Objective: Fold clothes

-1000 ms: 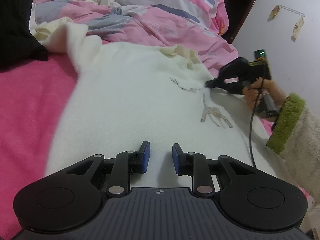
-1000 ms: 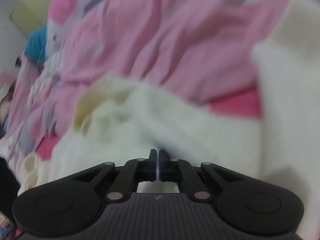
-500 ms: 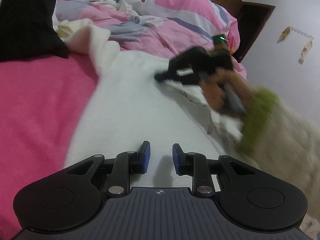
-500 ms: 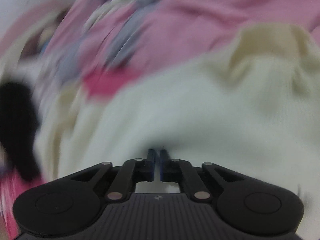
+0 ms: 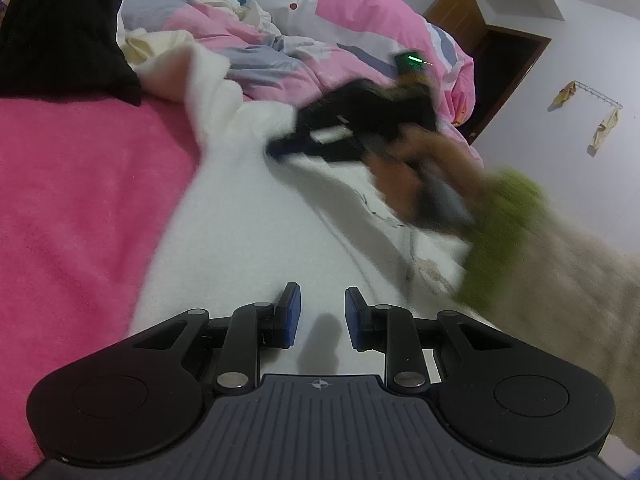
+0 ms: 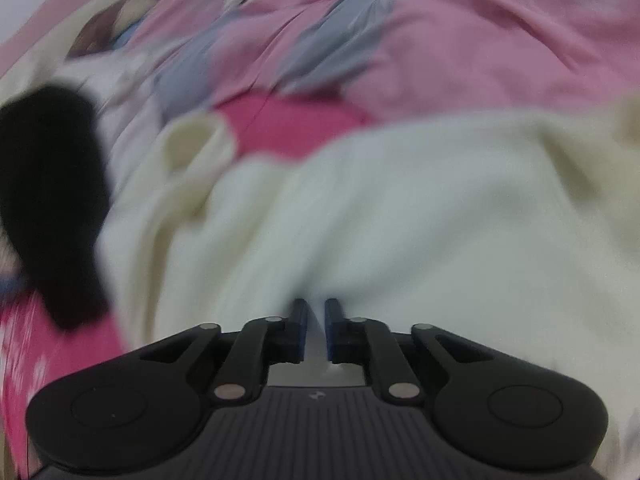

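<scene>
A white knit sweater (image 5: 248, 232) lies spread on a pink blanket (image 5: 80, 184). My left gripper (image 5: 322, 312) hovers low over the sweater's near part, open, with nothing between its blue pads. My right gripper (image 5: 276, 152) is blurred in the left wrist view. It reaches across the sweater toward its far left shoulder, with a fold of the right side trailing under it. In the right wrist view the right gripper (image 6: 316, 320) has a narrow gap, its jaws are opening, and sweater cloth (image 6: 400, 208) bunches between the pads.
A black garment (image 5: 60, 20) lies at the far left. A rumpled pink and grey quilt (image 5: 340, 32) is piled beyond the sweater. A hand with a green fuzzy cuff (image 5: 500, 220) holds the right gripper. A dark doorway (image 5: 504, 72) stands at the back right.
The right gripper swept from the sweater's right side across to its upper left, dragging cloth with it, and its jaws parted slightly. The left gripper stayed put and rolled a little.
</scene>
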Tool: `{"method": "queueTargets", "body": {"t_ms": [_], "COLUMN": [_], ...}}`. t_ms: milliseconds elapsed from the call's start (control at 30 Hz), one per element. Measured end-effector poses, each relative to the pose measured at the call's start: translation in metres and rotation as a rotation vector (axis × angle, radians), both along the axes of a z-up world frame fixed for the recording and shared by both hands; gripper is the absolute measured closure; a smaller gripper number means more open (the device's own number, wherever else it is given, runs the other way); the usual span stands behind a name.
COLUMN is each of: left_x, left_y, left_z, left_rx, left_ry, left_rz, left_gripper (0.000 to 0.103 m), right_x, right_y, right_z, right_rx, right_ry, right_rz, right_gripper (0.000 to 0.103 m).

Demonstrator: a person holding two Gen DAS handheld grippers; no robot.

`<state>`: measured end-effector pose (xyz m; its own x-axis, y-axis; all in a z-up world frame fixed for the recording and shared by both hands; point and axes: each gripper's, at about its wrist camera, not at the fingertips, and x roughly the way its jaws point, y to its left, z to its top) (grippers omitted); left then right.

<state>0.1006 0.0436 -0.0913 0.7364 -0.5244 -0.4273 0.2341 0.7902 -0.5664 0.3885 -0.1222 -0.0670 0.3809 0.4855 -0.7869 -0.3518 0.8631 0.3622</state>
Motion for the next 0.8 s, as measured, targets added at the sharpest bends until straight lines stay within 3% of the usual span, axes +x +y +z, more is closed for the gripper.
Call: {"method": "queueTargets", "body": {"t_ms": [100,167,300,400,433,500,533,600,633,667,800], "left_x": [-0.001,-0.001,-0.001,-0.001,-0.001,-0.001,-0.001,-0.001,-0.001,-0.001,0.0], "left_y": [-0.001,-0.001,0.0,0.001,0.001,0.001,0.001,0.001,0.002,0.002,0.002], "left_z": [0.0,0.0,0.0,-0.001,-0.001,-0.001,-0.001,-0.001,-0.002,-0.002,-0.002], "left_rx": [0.006,0.008,0.001,-0.002,-0.003,-0.004,-0.004,-0.006,-0.008,-0.011,-0.019], "left_ry": [-0.001,-0.001,0.0,0.001,0.002,0.003,0.003,0.003,0.004,0.005,0.006], "left_rz": [0.0,0.0,0.0,-0.001,-0.001,-0.001,-0.001,-0.001,-0.001,-0.001,-0.001], "left_gripper": [0.078,0.078,0.078,0.078,0.078,0.078,0.078,0.078,0.078,0.078,0.077], "right_x": [0.05,0.062,0.018,-0.051,-0.073,-0.116,-0.136,-0.17,-0.184,-0.193,-0.182], "right_y": [-0.011,-0.029,-0.078,-0.142,-0.169,-0.223,-0.251,-0.319,-0.352,-0.379,-0.449], "right_z": [0.003,0.006,0.038,0.059,0.065,0.076,0.079,0.077,0.074,0.069,0.026], "right_rx": [0.105,0.182,0.275,0.33,0.318,0.294,0.285,0.271,0.261,0.251,0.366], "right_ry": [-0.027,-0.009,-0.058,-0.081,-0.104,-0.151,-0.165,-0.176,-0.178,-0.174,-0.044], "right_rz": [-0.177,-0.276,-0.305,-0.318,-0.37,-0.473,-0.545,-0.738,-0.839,-0.928,-1.041], "right_gripper": [0.1,0.098,0.093,0.071,0.062,0.06,0.059,0.044,0.026,0.018,0.011]}}
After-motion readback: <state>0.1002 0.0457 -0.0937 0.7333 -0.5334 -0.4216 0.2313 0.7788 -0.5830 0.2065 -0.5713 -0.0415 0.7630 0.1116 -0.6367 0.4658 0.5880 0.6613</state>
